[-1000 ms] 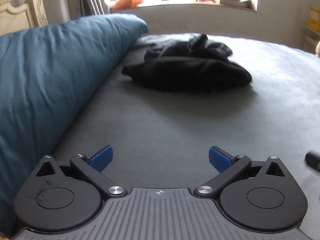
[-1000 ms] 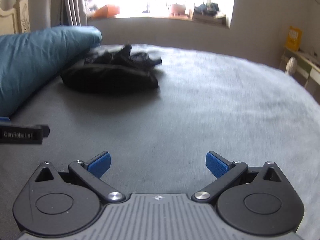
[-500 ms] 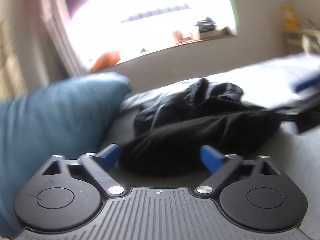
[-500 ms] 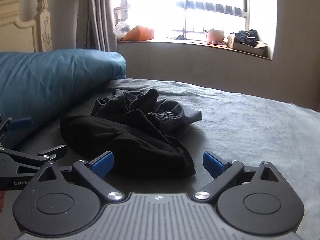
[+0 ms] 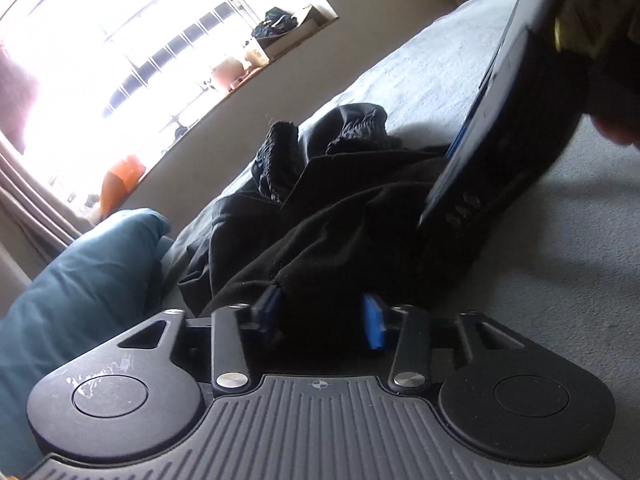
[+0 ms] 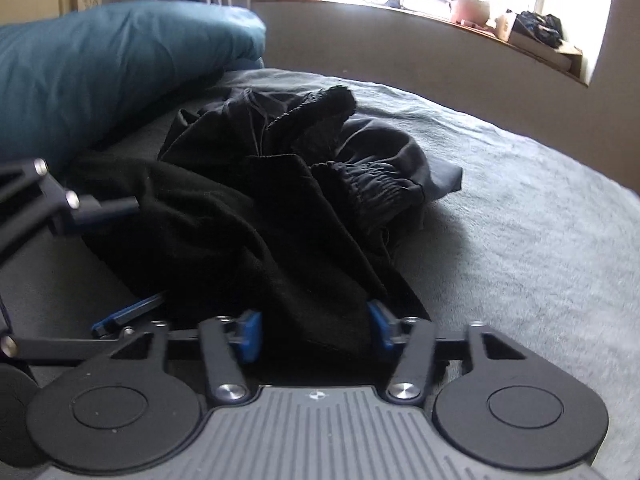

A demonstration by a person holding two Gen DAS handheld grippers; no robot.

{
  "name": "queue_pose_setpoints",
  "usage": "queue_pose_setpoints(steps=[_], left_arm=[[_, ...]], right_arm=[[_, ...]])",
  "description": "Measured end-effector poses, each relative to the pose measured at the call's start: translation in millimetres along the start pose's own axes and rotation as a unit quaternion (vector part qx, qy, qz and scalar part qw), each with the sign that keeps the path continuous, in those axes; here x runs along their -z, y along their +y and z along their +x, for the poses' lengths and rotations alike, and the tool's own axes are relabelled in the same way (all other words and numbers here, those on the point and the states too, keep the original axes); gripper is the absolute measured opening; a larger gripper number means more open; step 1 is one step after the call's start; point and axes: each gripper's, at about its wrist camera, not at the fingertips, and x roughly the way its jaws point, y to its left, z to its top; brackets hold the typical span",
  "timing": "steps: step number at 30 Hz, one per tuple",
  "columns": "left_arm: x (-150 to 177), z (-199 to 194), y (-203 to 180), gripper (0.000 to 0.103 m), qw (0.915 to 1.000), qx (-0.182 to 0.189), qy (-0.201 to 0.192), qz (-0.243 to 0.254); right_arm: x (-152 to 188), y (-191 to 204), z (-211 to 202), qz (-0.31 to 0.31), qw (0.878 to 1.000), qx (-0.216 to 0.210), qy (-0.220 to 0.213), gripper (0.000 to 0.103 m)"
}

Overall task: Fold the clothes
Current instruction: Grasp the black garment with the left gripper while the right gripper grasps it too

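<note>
blk clothes (image 6: 248, 220), teal pillow (image 6: 100, 60), grey bedsheet (image 6: 520, 220)

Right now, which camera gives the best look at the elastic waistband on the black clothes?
The right wrist view: the gathered waistband lies unobstructed, near the middle of the black clothes. In the left wrist view the waistband sits farther back, small and tilted, beside the right gripper's body.

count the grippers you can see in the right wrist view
2. The right gripper sits at the bottom centre, closing with black clothing between its blue pads. The left gripper comes in from the left edge at the same pile.
</note>
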Motion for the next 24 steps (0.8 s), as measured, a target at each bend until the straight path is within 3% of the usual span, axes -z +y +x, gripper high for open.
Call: queue_pose_setpoints(steps=[1, 3, 6, 9, 13, 17, 24], left_arm=[[-1, -4, 1, 0.027, 0.9999, 0.002, 0.002, -0.011], [-2, -13, 4, 0.02, 0.9993, 0.009, 0.003, -0.035], [-5, -35, 5, 0.012, 0.998, 0.026, -0.009, -0.056], [-10, -64, -1, 0.01, 0.9961, 0.051, -0.03, -0.066], [-21, -118, -20, 0.01, 0.9889, 0.109, -0.06, -0.08], [-23, -187, -62, 0.01, 0.9732, 0.197, -0.091, -0.077], [-1, -275, -141, 0.01, 0.9297, 0.357, -0.079, -0.045]], right_arm=[[1, -5, -5, 0.015, 1.0, -0.013, 0.001, 0.024], [4, -12, -18, 0.031, 0.999, -0.037, -0.001, 0.02], [11, -19, -42, 0.032, 0.998, -0.059, -0.009, 0.017], [22, -30, -76, 0.045, 0.996, -0.077, -0.024, 0.016], [51, -53, -144, 0.08, 0.99, -0.104, -0.047, 0.016], [104, -80, -220, 0.101, 0.988, -0.103, -0.052, 0.016], [231, -97, -340, 0.137, 0.989, -0.064, 0.005, 0.016]])
